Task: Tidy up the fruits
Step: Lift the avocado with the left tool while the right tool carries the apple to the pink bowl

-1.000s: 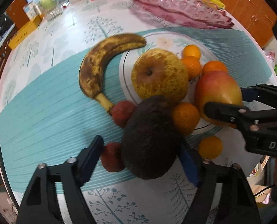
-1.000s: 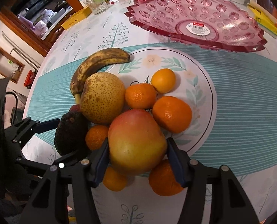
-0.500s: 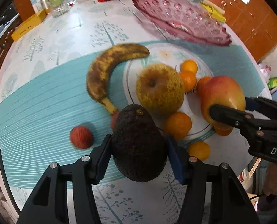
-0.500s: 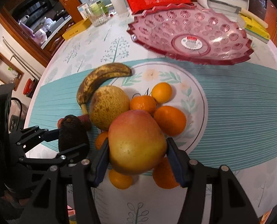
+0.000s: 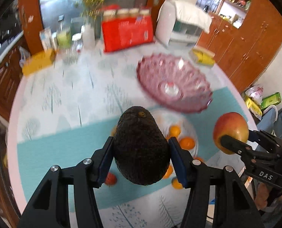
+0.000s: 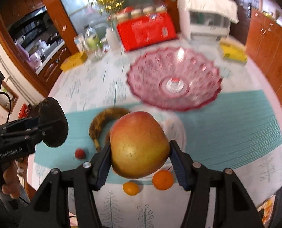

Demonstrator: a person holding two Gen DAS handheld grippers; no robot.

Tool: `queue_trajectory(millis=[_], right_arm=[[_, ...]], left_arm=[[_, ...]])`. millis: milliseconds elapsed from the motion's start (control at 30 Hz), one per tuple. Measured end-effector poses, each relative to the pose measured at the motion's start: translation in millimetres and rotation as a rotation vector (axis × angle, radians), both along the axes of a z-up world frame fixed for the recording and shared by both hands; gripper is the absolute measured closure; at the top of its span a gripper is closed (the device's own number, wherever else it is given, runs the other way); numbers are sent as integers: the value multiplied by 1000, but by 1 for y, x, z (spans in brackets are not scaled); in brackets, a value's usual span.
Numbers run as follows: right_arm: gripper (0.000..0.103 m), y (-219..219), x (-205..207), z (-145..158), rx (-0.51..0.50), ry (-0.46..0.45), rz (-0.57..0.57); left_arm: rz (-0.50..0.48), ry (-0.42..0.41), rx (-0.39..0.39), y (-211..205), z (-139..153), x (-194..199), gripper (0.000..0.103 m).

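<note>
My left gripper [image 5: 141,159] is shut on a dark avocado [image 5: 141,146] and holds it high above the table. My right gripper [image 6: 140,159] is shut on a red-yellow mango [image 6: 139,144], also lifted. Each gripper shows in the other's view: the mango [image 5: 231,131] at the right, the avocado [image 6: 53,122] at the left. A pink glass bowl [image 6: 174,77] stands empty beyond both. Below lie a spotted banana [image 6: 103,123], several small oranges [image 6: 162,179] on and beside a white plate [image 5: 193,133], and a red lychee [image 6: 79,153].
A round table with a teal mat [image 6: 226,125]. At the back stand a red box [image 6: 146,30], a white appliance [image 6: 207,19], bottles and jars [image 6: 93,43], a yellow box [image 6: 73,62] and a yellow pack [image 6: 233,54]. Wooden cabinets [image 5: 245,43] at right.
Both grippers have risen well above the table with the avocado and the mango, and the views have tilted up toward the pink bowl. The other fruit stays on the table.
</note>
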State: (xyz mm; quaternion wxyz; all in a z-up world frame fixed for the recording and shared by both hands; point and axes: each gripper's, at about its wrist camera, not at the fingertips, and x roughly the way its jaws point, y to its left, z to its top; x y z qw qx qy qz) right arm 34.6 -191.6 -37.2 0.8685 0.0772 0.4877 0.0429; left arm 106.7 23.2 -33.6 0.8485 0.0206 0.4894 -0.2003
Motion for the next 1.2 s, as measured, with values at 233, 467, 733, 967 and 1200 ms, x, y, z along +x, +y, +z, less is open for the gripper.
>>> queue_trajectory(millis=[233,467,733,967,1200], right_arm=[[45,-20,18,67,-114,-103,-71],[44,-60,73,77,-141,-112,-125],[44,-102,147,-7,-102,49,-106],[44,-112,188,-91,-73,193,-39],[44,-110,210,-127,-78,232,27]], left_arm=[[-75,-125,-13,-31,65,28,47],[-93,-127,15,-97,63,75,47],[-45,13,112,-168,-28,139,47],[-9,108,182,-192,-103,176,47],[0,150,224,-197,-142,194,47]])
